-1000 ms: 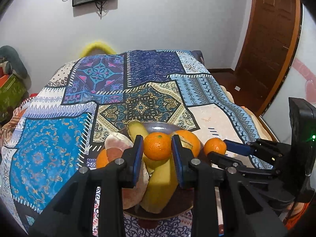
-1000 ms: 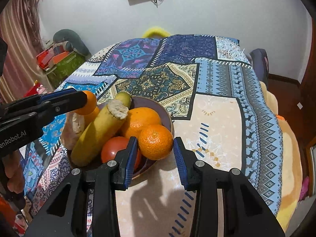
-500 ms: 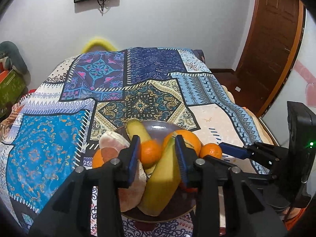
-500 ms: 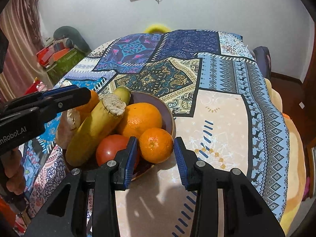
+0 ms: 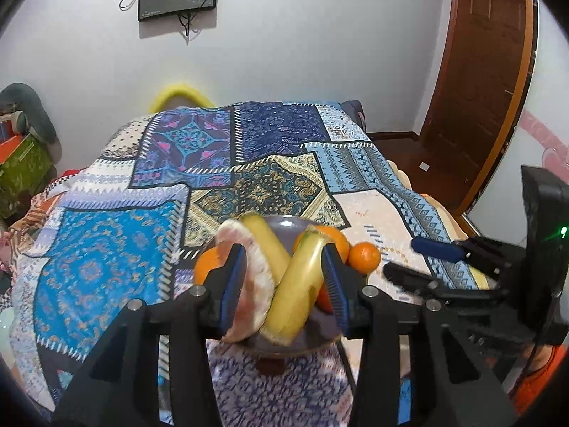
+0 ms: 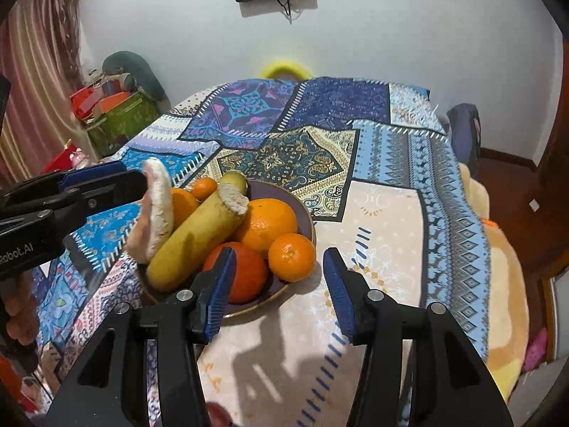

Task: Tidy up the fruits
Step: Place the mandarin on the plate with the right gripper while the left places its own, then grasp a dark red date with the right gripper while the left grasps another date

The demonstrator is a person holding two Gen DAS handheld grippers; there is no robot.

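Fruits [image 6: 265, 222] crowd a partly hidden bowl [image 6: 306, 219]; left gripper [image 5: 282, 286] and right gripper [image 6: 279, 286] gape empty.

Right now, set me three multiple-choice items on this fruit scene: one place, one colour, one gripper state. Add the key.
1. The small mandarin lies:
A. outside the bowl, far from it
B. in the bowl, at its near rim
C. clamped between shut fingers
2. The right gripper has pads coloured:
A. blue
B. red
C. green
3. The right gripper is:
A. shut on the small mandarin
B. shut on the bowl's rim
C. open, gripping nothing

Key: 1 B, it rests inside the rim beside the red fruit; 2 A, both pads show blue; 3 C, its jaws stand wide apart, touching no fruit.
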